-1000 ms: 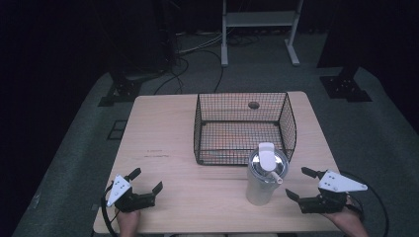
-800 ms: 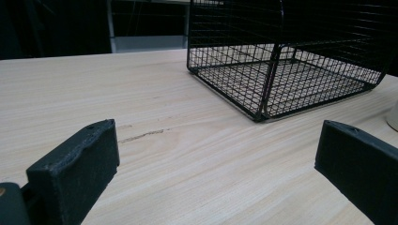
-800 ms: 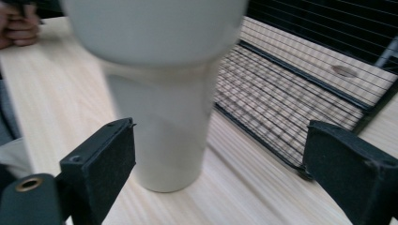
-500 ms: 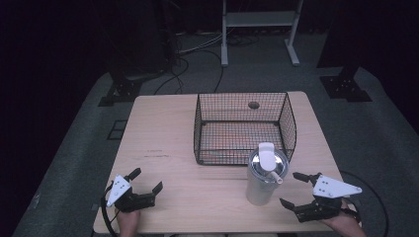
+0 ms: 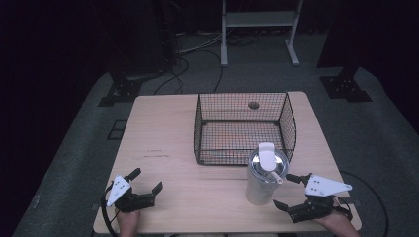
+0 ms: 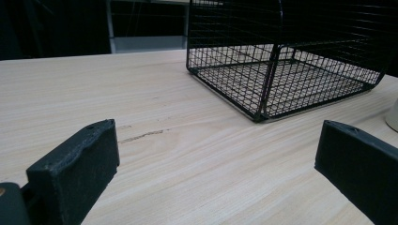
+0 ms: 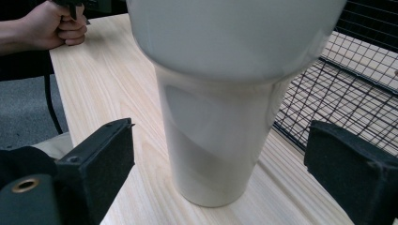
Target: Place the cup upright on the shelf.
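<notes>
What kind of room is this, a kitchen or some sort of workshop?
Probably a recording studio or lab, not a kitchen: a lone wooden table stands on grey carpet, cables trail over the floor, dark surroundings close it in, and a metal stand stands behind.

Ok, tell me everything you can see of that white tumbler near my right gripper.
The tall white tumbler stands upright on the pale wooden table, just in front of the black wire basket, by its near right corner. Its body looks smooth and matte, wide at the top and stepping in to a narrower base. A clear round lid with a white tab and a short white straw closes the top. The open right gripper faces it without touching it.
</notes>
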Demonstrator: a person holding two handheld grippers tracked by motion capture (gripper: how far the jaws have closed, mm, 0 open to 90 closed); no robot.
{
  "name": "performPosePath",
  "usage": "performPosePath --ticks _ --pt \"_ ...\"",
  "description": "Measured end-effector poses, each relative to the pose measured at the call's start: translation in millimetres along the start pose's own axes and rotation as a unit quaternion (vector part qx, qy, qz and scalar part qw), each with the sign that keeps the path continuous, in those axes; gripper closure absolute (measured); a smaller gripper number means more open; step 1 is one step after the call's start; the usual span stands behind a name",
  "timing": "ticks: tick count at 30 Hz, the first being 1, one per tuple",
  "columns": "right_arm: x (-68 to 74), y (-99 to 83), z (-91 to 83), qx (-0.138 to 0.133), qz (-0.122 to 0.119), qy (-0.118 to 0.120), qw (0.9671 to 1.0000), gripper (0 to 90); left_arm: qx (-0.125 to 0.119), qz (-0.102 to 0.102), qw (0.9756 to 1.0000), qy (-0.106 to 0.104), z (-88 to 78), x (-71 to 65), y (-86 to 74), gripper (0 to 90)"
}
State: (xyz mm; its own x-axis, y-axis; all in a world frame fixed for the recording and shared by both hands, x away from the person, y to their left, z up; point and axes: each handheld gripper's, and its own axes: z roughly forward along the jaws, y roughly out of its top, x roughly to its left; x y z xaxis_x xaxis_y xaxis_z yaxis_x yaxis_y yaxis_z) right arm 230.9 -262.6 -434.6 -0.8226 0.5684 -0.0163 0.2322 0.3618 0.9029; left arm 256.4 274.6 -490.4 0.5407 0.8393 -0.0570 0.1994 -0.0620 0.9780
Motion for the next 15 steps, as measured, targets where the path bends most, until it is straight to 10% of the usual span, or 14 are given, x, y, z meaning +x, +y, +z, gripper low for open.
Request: performPosePath --ticks 15 --pt "-2.2 1.1 16.3 -0.007 0.002 0.002 1.0000 7.9 -0.001 0.000 1.0000 -0.001 -0.2 0.2 0.0 0.0"
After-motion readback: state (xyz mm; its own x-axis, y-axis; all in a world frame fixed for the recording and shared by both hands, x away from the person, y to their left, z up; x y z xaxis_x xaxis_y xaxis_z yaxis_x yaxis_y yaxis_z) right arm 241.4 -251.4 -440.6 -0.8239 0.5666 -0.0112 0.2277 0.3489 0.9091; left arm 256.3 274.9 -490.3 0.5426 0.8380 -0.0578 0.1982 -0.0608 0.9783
